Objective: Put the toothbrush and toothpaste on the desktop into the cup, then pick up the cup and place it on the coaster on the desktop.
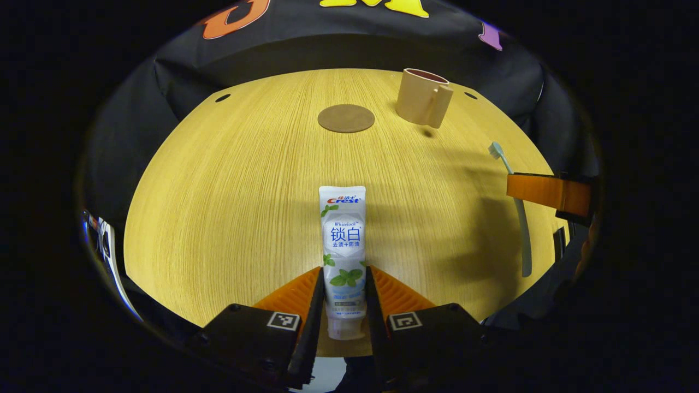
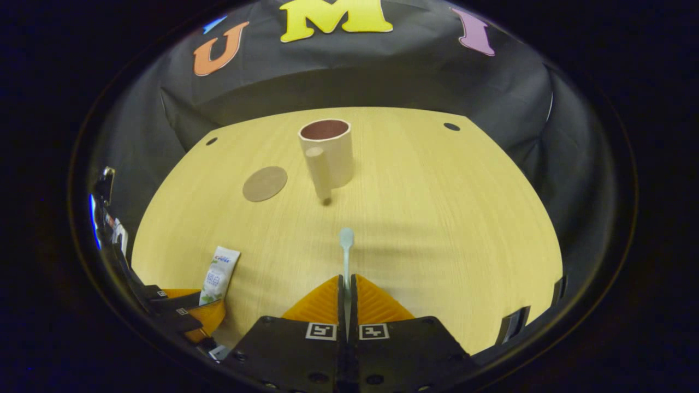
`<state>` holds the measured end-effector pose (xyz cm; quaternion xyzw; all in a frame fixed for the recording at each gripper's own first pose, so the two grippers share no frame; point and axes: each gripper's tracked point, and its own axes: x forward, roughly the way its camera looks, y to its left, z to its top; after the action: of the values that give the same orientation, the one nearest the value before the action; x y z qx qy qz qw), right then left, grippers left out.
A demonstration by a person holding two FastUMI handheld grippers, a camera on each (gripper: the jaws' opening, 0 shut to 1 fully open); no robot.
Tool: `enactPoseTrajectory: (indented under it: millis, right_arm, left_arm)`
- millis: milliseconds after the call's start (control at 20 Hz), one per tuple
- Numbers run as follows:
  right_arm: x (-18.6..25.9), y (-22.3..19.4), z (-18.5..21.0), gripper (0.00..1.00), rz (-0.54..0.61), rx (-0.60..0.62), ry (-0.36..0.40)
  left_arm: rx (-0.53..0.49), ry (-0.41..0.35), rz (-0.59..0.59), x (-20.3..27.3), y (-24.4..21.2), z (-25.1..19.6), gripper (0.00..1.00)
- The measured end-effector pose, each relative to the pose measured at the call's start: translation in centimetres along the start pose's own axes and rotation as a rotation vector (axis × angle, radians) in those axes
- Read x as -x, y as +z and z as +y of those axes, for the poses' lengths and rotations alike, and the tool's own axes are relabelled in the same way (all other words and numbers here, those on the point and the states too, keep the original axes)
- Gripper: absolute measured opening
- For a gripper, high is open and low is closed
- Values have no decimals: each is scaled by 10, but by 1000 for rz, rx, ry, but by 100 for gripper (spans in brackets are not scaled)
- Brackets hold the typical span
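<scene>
The toothpaste tube (image 1: 343, 254) is gripped by the left tongs (image 1: 343, 297); the toothbrush (image 2: 346, 256) is clamped by the right tongs (image 2: 347, 289); the cup (image 2: 326, 153) is seen upright beside the coaster (image 2: 265, 184).

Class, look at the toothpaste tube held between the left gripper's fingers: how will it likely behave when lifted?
The toothpaste tube looks soft-walled, so it may dent or sag beyond the left gripper. Its flat, crimped shape suggests it won't roll. Glossy skin could slip.

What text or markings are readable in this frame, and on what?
On the toothpaste: a printed label with a brand logo on top; the fine print at the bottom is too small to read.
On the left gripper and right gripper: square coded tags, no words.
On the cup, coaster, toothbrush: no text.
</scene>
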<state>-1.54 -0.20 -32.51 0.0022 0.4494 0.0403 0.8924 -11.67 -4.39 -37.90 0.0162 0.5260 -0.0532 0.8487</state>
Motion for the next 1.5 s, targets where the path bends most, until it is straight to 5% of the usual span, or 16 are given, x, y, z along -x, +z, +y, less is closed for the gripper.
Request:
enactPoseTrajectory:
  millis: [150, 200, 300, 350, 400, 600, 650, 800, 1150, 1500]
  right_arm:
    - [8, 15, -1, 0, -34, -20, 14]
    - [10, 25, -1, 0, -49, -27, 21]
    - [14, 45, -2, 0, -90, -36, 34]
    - [17, 58, -2, 0, -117, -42, 41]
    - [21, 73, -1, 0, -148, -49, 50]
    - [38, 142, 7, 0, -286, -49, 86]
    - [40, 158, 10, 0, -319, -44, 94]
    - [40, 202, 22, 0, -409, -25, 123]
    - [-5, 277, 56, 0, -571, -16, 199]
    - [-61, 286, 68, 0, -644, 5, 227]
  left_arm:
    - [11, -7, -49, 12, 11, -1, 41]
    - [11, -11, -71, 17, 23, -2, 48]
    - [15, -21, -125, 27, 43, -4, 39]
    - [16, -24, -153, 35, 51, -4, 46]
    - [18, -26, -185, 41, 61, -4, 39]
    - [17, -19, -326, 67, 101, 0, 37]
    - [19, -15, -356, 72, 110, 1, 43]
    - [38, -14, -423, 85, 128, 1, 35]
    - [69, 62, -445, 116, 133, 31, 35]
    - [147, 164, -448, 139, 132, 63, 35]
